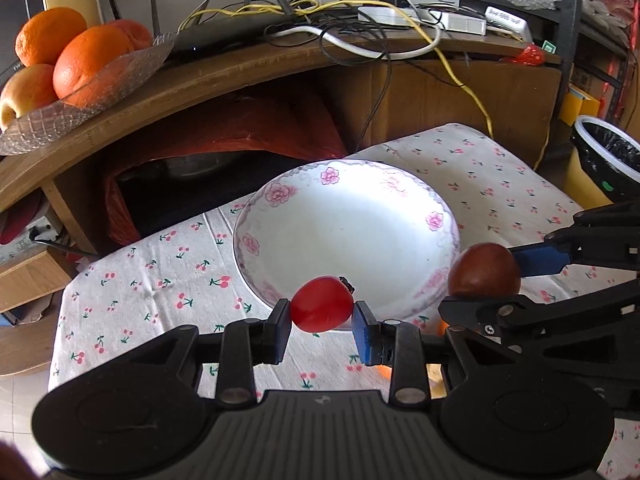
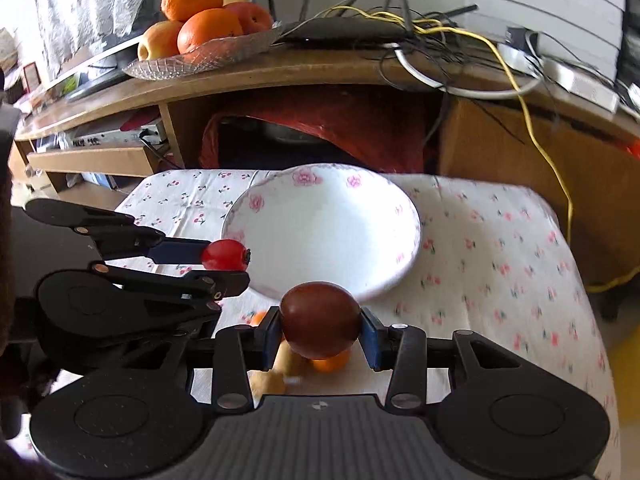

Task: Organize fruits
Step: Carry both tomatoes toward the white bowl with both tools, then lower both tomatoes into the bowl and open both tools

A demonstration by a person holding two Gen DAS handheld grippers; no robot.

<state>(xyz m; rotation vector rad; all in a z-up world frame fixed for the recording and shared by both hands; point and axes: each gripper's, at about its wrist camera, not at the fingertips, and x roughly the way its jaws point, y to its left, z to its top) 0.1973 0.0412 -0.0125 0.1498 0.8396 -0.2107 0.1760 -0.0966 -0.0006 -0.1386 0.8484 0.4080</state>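
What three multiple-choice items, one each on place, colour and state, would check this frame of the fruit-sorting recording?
1. Where is the glass dish of oranges?
A. on the wooden shelf behind the table
B. on the floral cloth
C. inside the white bowl

2. What colour is the fruit in the left gripper?
A. green
B. bright red
C. yellow

3. What is in the white bowl?
A. two fruits
B. one orange
C. nothing

Answers:
1 A: the dish sits on the shelf above the cloth-covered table.
2 B: the small red fruit is pinched between its pads, while the right gripper holds a dark brown fruit.
3 C: the bowl's inside shows bare white.
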